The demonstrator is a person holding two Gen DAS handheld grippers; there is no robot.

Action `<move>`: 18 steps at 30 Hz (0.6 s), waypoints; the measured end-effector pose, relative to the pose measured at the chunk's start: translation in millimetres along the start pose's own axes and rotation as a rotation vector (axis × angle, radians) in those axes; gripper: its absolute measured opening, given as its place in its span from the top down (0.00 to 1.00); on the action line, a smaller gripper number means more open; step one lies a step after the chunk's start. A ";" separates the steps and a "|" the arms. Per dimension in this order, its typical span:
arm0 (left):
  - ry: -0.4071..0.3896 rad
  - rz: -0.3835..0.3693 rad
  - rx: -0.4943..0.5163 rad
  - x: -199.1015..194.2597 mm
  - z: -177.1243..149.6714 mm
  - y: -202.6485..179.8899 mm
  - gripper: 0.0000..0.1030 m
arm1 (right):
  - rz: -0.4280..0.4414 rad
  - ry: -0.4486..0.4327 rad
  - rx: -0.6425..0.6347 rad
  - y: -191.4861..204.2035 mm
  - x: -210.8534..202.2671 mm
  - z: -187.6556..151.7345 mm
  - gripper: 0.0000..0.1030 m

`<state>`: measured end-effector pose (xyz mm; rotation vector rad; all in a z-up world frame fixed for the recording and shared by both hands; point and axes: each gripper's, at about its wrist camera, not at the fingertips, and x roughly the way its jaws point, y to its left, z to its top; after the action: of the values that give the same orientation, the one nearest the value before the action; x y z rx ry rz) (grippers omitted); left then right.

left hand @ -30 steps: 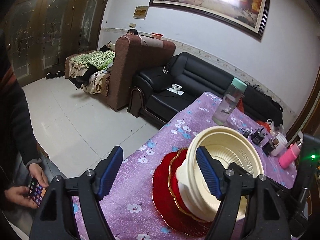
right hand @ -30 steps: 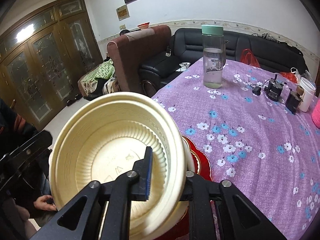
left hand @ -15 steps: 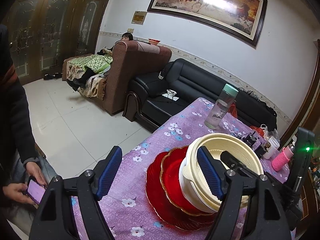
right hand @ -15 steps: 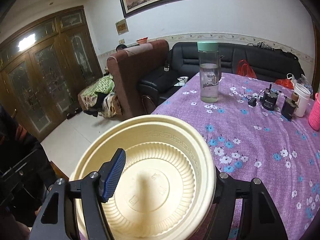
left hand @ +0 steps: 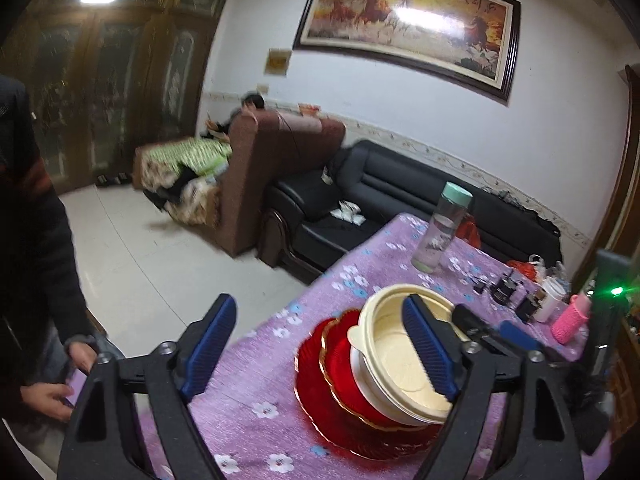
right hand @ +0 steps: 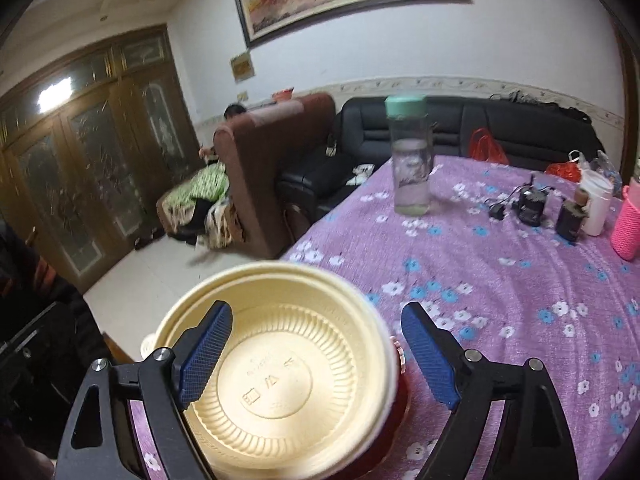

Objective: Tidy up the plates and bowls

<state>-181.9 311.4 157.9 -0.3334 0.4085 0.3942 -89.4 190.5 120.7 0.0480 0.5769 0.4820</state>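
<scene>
A cream plastic bowl (left hand: 404, 364) sits nested in a white bowl (left hand: 362, 376) on two stacked red plates (left hand: 320, 388) with gold rims, near the table's near corner. The cream bowl fills the lower middle of the right wrist view (right hand: 276, 376), with a red plate (right hand: 400, 392) showing under it. My right gripper (right hand: 316, 354) is open just above the bowl, with one finger over its left rim and the other outside its right side. My left gripper (left hand: 320, 344) is open and empty, above and left of the stack.
The table has a purple flowered cloth (right hand: 500, 280). On it stand a clear bottle with a green lid (right hand: 410, 164), black chargers (right hand: 530, 204), a white cup (right hand: 596, 208) and a pink bottle (right hand: 626, 224). A person (left hand: 36, 280) sits at the left.
The right gripper let go of the cream bowl, which now rests on the stack, and its jaws opened wide. Both grippers pulled back and up a little.
</scene>
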 end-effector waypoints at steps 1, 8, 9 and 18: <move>-0.036 0.030 0.013 -5.8 -1.7 -3.7 0.10 | -0.007 -0.026 0.007 -3.2 -9.7 0.1 0.13; -0.173 0.086 0.058 -29.7 -15.7 -25.3 0.00 | -0.054 -0.134 0.058 -27.5 -65.6 -19.7 0.10; -0.168 0.083 0.061 -29.7 -18.3 -29.2 0.00 | -0.057 -0.138 0.060 -30.2 -70.2 -22.9 0.10; -0.012 0.060 0.122 -20.5 -57.6 -65.5 0.00 | -0.136 -0.118 0.067 -55.4 -100.7 -64.2 0.09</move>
<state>-189.1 225.9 132.3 -0.1999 0.4298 0.4274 -173.8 90.2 108.6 0.0997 0.4772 0.3254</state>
